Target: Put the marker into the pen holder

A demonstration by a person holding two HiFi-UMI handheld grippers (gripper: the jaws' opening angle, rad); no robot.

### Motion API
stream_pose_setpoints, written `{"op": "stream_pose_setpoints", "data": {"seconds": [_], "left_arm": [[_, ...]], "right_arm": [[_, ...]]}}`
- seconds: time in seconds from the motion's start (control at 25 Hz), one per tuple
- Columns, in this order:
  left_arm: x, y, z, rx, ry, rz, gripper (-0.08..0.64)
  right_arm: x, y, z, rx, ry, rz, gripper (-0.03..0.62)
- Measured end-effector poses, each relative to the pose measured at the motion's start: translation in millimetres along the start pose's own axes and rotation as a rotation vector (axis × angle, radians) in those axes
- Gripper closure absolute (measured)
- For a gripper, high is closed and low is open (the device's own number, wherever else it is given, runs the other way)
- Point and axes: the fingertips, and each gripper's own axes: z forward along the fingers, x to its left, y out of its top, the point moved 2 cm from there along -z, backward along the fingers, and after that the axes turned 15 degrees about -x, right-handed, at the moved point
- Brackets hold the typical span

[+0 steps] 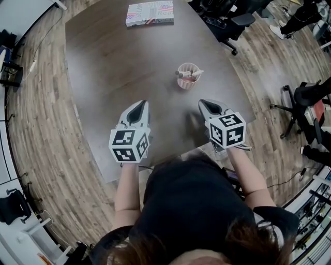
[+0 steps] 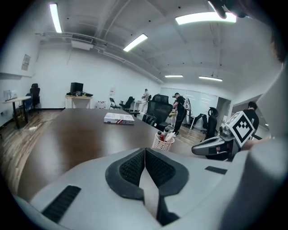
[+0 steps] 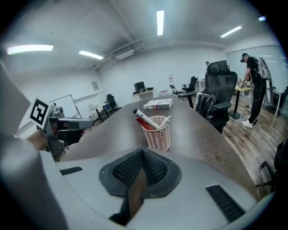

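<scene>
Head view is showing the person holding both tools over the near edge of the dark table [image 1: 129, 67]. The left gripper [image 1: 141, 103] is sitting with its jaws pressed fully together and nothing between the ribbed pads. The right gripper [image 1: 203, 102] is doing the same: jaws meeting, empty.

The pen holder [image 1: 188, 76], a pale pink mesh cup, is standing upright toward the right edge of the table, roughly midway between the near and far edges and well ahead of both grippers. A white marker [image 3: 146, 117] with a dark cap is leaning inside it, its top sticking out over the rim beside a red one and another white one. No marker is lying loose on the table, so the task is looking finished. A book [image 1: 150, 13] is lying flat at the far edge.

Should the marker need handling again, it is likely going to feel light and stiff, with a smooth plastic barrel that may slip or roll between the pads. Taking it across the middle of the exposed barrel, below the cap, is looking safest. The mesh cup is probably light too and may tip if nudged.
</scene>
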Motion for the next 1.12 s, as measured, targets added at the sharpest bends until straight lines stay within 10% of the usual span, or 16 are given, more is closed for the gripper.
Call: {"op": "stream_pose_setpoints", "data": {"seconds": [1.12], "left_arm": [[13.8, -31.9, -34.2, 0.035, 0.076, -0.072, 0.532]], "right_arm": [[21.6, 5.8, -2.0, -0.017, 0.012, -0.036, 0.574]]}}
